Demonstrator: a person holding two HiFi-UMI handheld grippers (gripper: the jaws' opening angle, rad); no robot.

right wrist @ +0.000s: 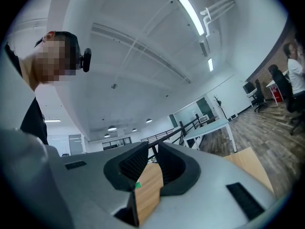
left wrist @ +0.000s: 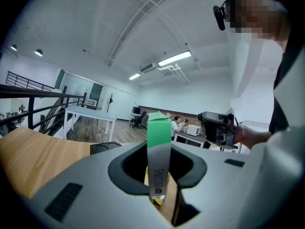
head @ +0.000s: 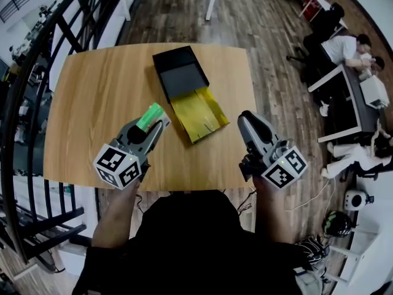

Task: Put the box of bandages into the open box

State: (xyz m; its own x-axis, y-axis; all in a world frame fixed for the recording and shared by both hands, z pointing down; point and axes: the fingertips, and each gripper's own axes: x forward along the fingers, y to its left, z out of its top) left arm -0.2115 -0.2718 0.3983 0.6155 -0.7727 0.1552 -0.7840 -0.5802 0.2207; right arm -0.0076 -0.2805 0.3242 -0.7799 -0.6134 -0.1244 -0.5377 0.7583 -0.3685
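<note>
The box of bandages is green and white, and my left gripper is shut on it above the wooden table, left of the open box. In the left gripper view the bandage box stands upright between the jaws of that gripper. The open box is a black tray with a yellow-lined lid lying flat towards me. My right gripper hovers at the table's right edge, just right of the lid. Its jaws are shut with nothing between them.
A black stair railing runs along the table's left side. People sit at desks on the floor to the right. The table's near edge is right in front of my body. My right gripper shows in the left gripper view.
</note>
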